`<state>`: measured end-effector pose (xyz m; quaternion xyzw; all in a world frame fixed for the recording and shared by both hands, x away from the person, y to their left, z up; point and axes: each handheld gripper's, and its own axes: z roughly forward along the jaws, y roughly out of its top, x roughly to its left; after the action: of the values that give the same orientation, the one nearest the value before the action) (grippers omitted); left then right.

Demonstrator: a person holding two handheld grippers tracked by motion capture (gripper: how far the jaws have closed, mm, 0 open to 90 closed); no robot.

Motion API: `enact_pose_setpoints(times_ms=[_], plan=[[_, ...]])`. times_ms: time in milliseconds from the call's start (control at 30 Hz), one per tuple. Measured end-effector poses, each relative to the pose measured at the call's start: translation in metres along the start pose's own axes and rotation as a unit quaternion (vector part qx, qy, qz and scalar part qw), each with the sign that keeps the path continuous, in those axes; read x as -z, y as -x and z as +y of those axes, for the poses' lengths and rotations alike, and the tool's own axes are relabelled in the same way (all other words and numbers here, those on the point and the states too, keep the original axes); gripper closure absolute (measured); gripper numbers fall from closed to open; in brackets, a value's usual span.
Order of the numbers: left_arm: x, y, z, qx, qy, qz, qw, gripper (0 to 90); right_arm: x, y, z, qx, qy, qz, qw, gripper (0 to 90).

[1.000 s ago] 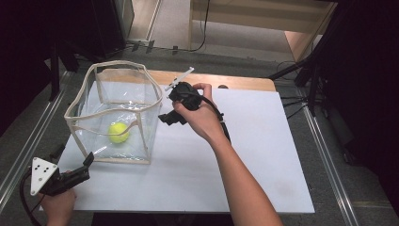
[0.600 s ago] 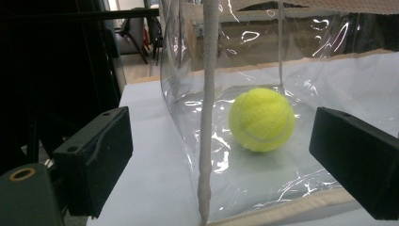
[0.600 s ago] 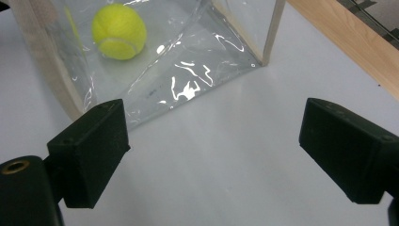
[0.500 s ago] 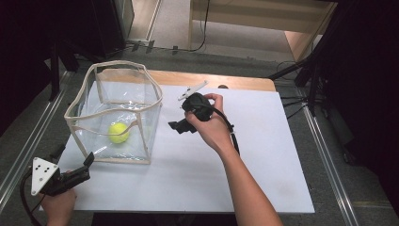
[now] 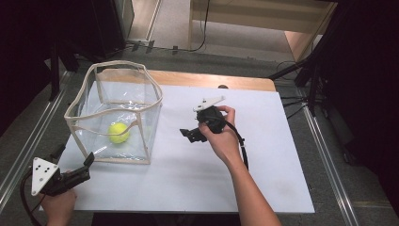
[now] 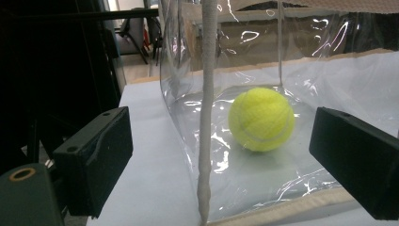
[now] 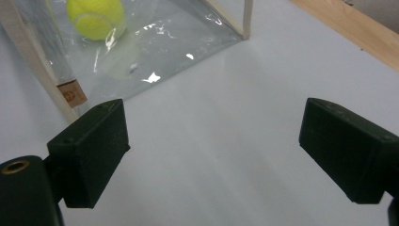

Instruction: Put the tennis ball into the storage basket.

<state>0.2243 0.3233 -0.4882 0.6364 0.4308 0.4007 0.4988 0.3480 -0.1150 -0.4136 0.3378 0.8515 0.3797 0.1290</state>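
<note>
A: Where is the tennis ball (image 5: pixel 118 132) sitting right now?

B: It is resting on the floor of the clear bin (image 5: pixel 141 75), toward the near left part of it. From the left gripper (image 5: pixel 88 160) it is lying at roughly one o'clock on the table, with the bin's see-through wall and a white corner seam standing between them.

A: And the tongs, are they gripping anything?

B: No. The left gripper's jaws are standing wide apart with nothing between them, pointing at the ball through the wall. The right gripper (image 5: pixel 189 135) is also spread open and empty, hovering over the white board (image 5: pixel 263 155) to the right of the bin.

A: Which hand is closer to the ball?

B: I am judging the left one nearer in a straight line, but the wall is blocking that path. From the right gripper the ball is lying at about nine o'clock, beyond the bin's right wall. A ball has no long axis, so jaw turn is mattering little; any reach is probably needing to go in over the rim from above.
</note>
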Motion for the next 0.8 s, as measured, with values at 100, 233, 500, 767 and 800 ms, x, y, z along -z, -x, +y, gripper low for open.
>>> enact_pose_setpoints(times_ms=[100, 233, 500, 767, 800], plan=[[0.0, 0.0, 0.0, -0.001, -0.002, 0.001, 1.0, 6.9, 0.002, 0.004, -0.011, -0.01, 0.005, -0.004, 0.9999, 7.9], [0.0, 0.0, 0.0, 0.0, 0.0, 0.0, 1.0, 6.9, 0.007, 0.01, -0.027, -0.021, 0.013, -0.006, 0.9997, 7.9], [0.0, 0.001, 0.0, -0.001, 0.0, 0.0, 1.0, 6.9, 0.015, 0.017, -0.058, -0.035, 0.038, -0.017, 0.9985, 7.8], [0.0, 0.001, 0.0, -0.003, 0.002, -0.001, 1.0, 6.9, 0.026, 0.024, -0.085, -0.046, 0.047, -0.037, 0.9972, 7.9], [0.0, 0.001, 0.0, -0.002, 0.001, 0.0, 1.0, 6.9, 0.029, 0.025, -0.092, -0.052, 0.053, -0.039, 0.9965, 7.9]])
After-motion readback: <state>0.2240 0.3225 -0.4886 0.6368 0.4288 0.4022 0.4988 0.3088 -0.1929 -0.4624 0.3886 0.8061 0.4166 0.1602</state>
